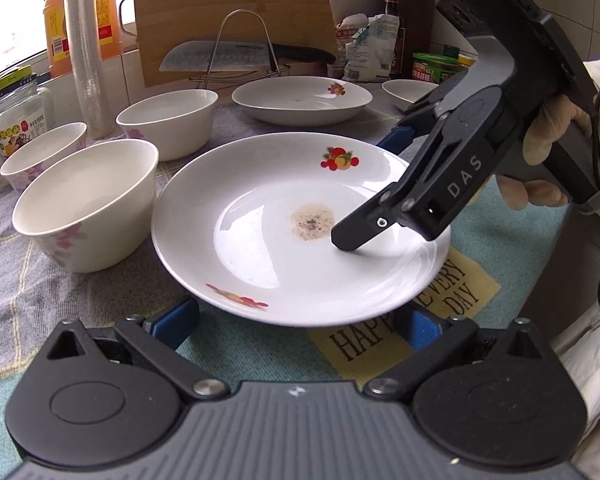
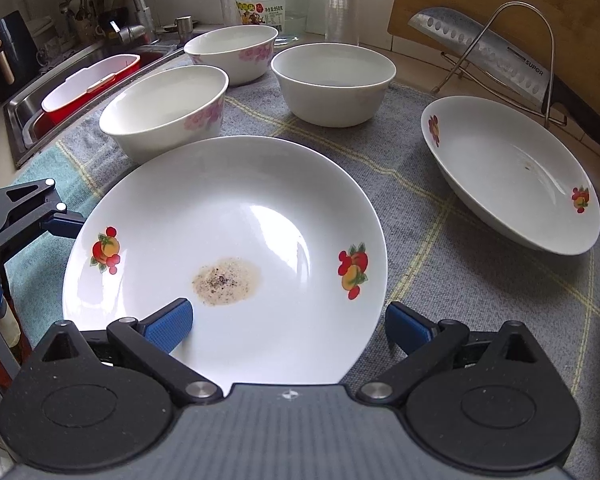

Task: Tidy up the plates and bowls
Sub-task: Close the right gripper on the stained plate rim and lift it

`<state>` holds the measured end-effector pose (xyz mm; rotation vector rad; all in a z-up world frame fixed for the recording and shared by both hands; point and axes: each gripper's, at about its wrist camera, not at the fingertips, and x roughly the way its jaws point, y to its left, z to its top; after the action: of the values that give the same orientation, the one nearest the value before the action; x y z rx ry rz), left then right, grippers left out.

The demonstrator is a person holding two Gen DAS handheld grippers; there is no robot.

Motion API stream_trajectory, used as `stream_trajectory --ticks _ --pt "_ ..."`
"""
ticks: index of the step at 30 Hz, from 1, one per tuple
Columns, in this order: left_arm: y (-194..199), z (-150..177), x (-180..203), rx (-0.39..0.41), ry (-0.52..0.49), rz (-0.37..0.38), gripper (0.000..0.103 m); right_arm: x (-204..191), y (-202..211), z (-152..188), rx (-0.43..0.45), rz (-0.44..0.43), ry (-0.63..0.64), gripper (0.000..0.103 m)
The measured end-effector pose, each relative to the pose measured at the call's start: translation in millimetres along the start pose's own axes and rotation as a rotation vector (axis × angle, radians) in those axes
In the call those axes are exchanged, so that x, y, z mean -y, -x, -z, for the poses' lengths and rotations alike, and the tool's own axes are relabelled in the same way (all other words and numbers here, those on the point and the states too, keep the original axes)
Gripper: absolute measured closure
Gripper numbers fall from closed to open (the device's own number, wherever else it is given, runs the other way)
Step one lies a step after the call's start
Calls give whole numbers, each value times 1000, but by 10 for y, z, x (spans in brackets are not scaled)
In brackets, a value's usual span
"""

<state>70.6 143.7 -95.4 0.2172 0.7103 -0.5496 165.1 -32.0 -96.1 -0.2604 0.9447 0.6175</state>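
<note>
Spread wide, my left gripper (image 1: pixel 298 322) frames the near rim of a stained fruit-print plate (image 1: pixel 260 240) on the checked cloth (image 1: pixel 4 240); my right gripper (image 2: pixel 288 326) straddles its opposite rim, fingers apart, one blue pad (image 2: pixel 170 326) over the plate. Three bowls (image 2: pixel 164 110) stand beyond.

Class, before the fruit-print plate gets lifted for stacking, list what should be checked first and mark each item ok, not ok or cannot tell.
1. Right tool straddles the plate rim, one pad above and one outside: ok.
2. Right tool closed on the rim: not ok, it is open.
3. Left tool placed at the plate's near edge: ok, open, its pads low beside the rim.
4. Plate clean for stacking: not ok, brown residue sits in the middle.
5. Second plate bare to receive it: ok, apart from a faint mark.
6. Near bowl clear of the plate: cannot tell, the rims look close.
</note>
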Motion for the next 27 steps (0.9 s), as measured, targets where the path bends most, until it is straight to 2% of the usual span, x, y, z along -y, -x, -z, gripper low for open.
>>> stream_trajectory --ticks 4,13,20,27 --pt "-24 -20 -49 7 -22 24 0 -3 6 4 6 3 -4 0" --pt "-20 5 -79 29 -48 53 0 11 -62 -138 -63 -4 5 0" --pt "-29 -26 -89 8 -59 65 0 37 -130 -276 -102 -41 16 0" --pt "-62 -78 -144 -13 -89 96 0 29 -170 -317 -106 -40 35 0"
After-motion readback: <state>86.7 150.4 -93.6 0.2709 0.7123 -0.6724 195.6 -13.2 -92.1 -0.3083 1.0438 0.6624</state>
